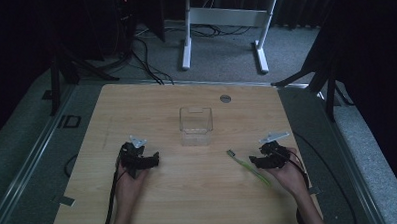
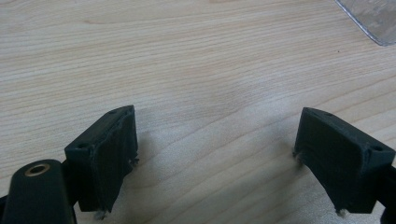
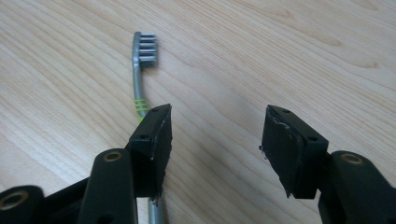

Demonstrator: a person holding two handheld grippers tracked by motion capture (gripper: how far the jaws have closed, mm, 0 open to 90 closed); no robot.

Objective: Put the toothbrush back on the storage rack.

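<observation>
A grey and green toothbrush [image 1: 246, 165] [image 3: 140, 70] lies flat on the wooden table [image 1: 189, 192], bristle head toward the middle. My right gripper [image 1: 258, 161] [image 3: 215, 135] hovers just right of it, jaws open with nothing between them; its left jaw sits over the handle in the right gripper view, hiding part of it. A clear plastic box [image 1: 196, 126] [image 2: 373, 18] stands upright at the table's centre. My left gripper [image 1: 145, 159] [image 2: 215, 154] rests at the left, open over bare wood, with the box corner off to its upper right.
A round grey grommet [image 1: 225, 98] is set in the table near the far edge. Beyond the table stand a white desk frame [image 1: 223, 26] and dark tripod legs [image 1: 69, 61] with cables on the floor. Each gripper trails a cable toward the near edge.
</observation>
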